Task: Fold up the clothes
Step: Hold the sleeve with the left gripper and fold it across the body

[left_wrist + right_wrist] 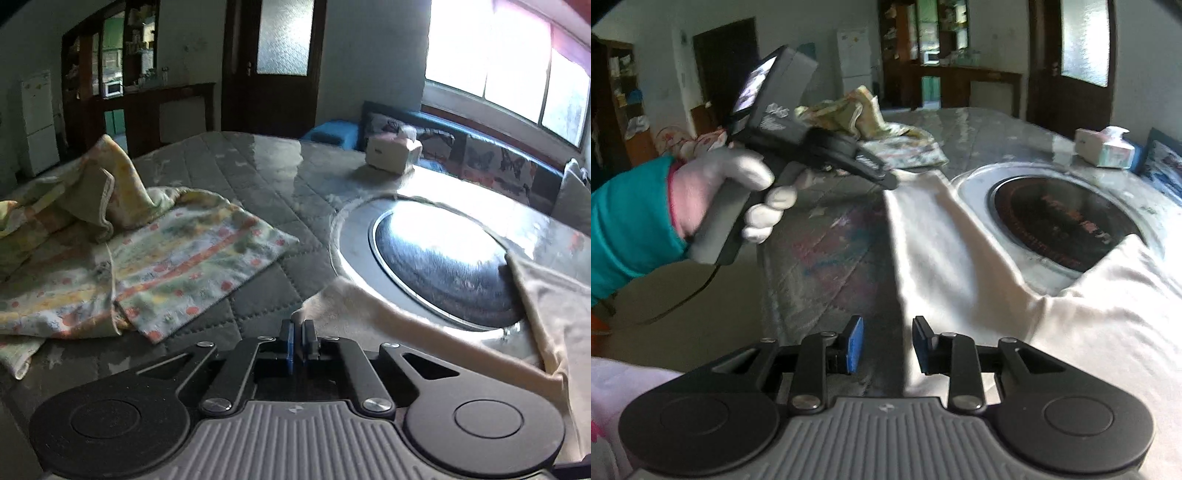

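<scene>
1. The cream garment (960, 258) is plain, soft and unprinted, spread over the near right of the quilted grey bench (251, 173); it partly covers the round inset cooktop (443, 258).
2. The left tongs (297, 334) are closed tight on a corner of the cream garment, pulling it into a taut band.
3. The right tongs (888, 345) stand wide apart and hold nothing, hovering at the garment's edge.
4. A patterned cloth (177, 266) with orange dots and stripes lies crumpled on the far left.
5. A tissue box (1104, 147) sits beyond; red writing on the cooktop is too blurred to read.
</scene>
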